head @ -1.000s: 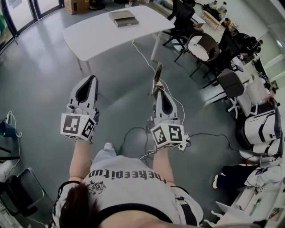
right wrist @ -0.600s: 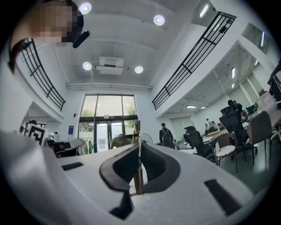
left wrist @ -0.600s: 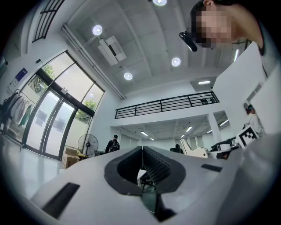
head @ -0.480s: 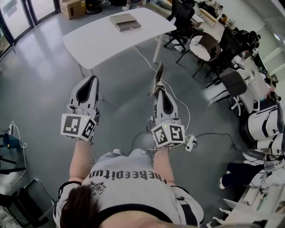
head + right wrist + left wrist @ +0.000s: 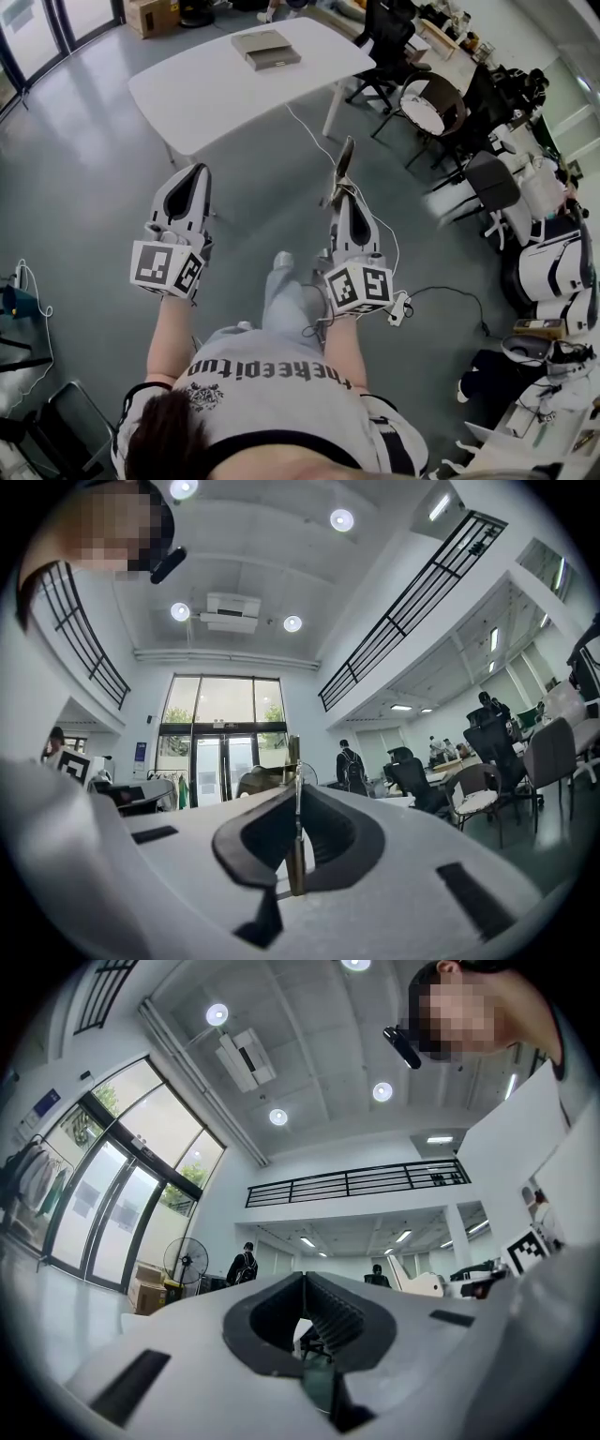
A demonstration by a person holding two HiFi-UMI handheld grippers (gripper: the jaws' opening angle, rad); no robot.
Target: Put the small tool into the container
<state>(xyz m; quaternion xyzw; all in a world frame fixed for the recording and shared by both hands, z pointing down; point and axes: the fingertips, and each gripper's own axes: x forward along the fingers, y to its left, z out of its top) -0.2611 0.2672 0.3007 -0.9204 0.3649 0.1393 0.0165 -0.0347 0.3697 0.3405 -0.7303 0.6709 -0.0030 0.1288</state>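
My right gripper (image 5: 339, 190) is shut on the small tool (image 5: 343, 161), a thin flat olive strip that sticks up past the fingertips. In the right gripper view the small tool (image 5: 294, 803) stands upright, pinched between the closed jaws of the right gripper (image 5: 296, 785). The left gripper (image 5: 194, 171) is held level beside it, shut and with nothing in it; the left gripper (image 5: 303, 1277) shows its jaws meeting at the tips. The container (image 5: 265, 47), a flat grey-brown box, lies on the far part of the white table (image 5: 202, 80), well ahead of both grippers.
Grey floor lies between me and the table. A white cable (image 5: 314, 141) runs across the floor from the table to a power strip (image 5: 398, 307). Office chairs (image 5: 427, 103) and desks crowd the right side. A cardboard box (image 5: 155, 11) sits by the glass doors.
The person has stepped forward: one leg now swings out between the grippers. The right gripper with the tool has drifted slightly right. Both grippers stay shut.
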